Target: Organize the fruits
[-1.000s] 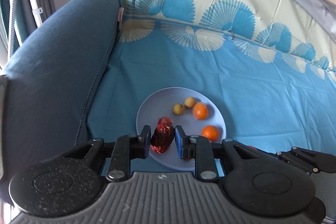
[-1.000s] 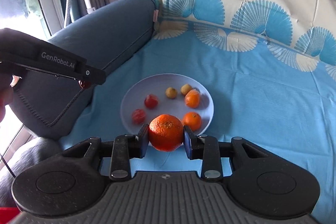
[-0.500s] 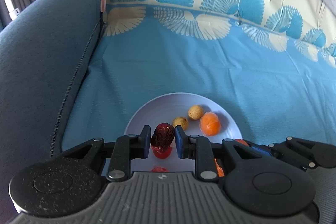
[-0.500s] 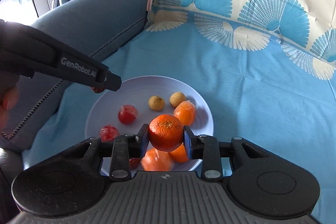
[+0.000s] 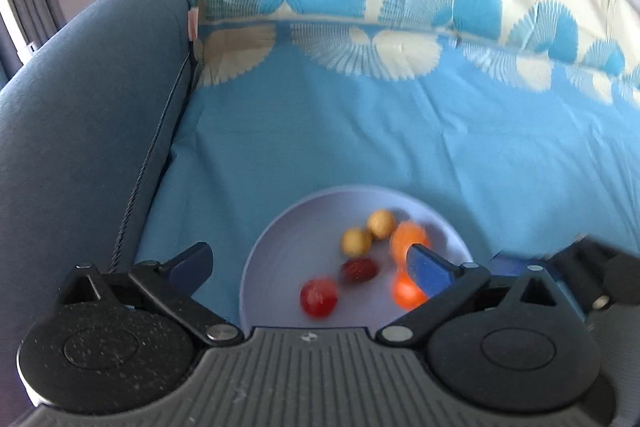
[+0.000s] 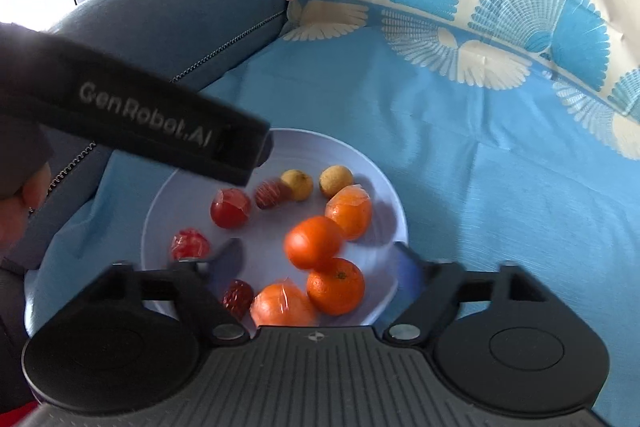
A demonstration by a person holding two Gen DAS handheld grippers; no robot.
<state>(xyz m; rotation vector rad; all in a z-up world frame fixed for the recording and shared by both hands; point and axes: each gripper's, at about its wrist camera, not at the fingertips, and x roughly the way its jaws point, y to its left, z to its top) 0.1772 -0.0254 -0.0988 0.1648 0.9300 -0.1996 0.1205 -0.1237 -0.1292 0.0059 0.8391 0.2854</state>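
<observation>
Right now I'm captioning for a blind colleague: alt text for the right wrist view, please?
The open right gripper hangs over a lavender plate of oranges, red fruits and two yellow ones, a blurred orange between its fingers; blue cloth underneath.

— What fruit do you see?
— I count four oranges [image 6: 335, 285] clustered right on the lilac plate [image 6: 384, 195], two wrapped; one blurred.
— And left?
— Two yellow fruits [image 6: 336, 181], wrapped red ones [image 6: 230, 207], dark dates [image 6: 238, 297].

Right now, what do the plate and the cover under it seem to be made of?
The plate looks like plastic or glazed ceramic, I cannot tell which: pale lilac, smooth, soft sheen, raised rim. The cover looks like thin woven cloth: matte blue, creased with fold lines, printed with fan shapes.
</observation>
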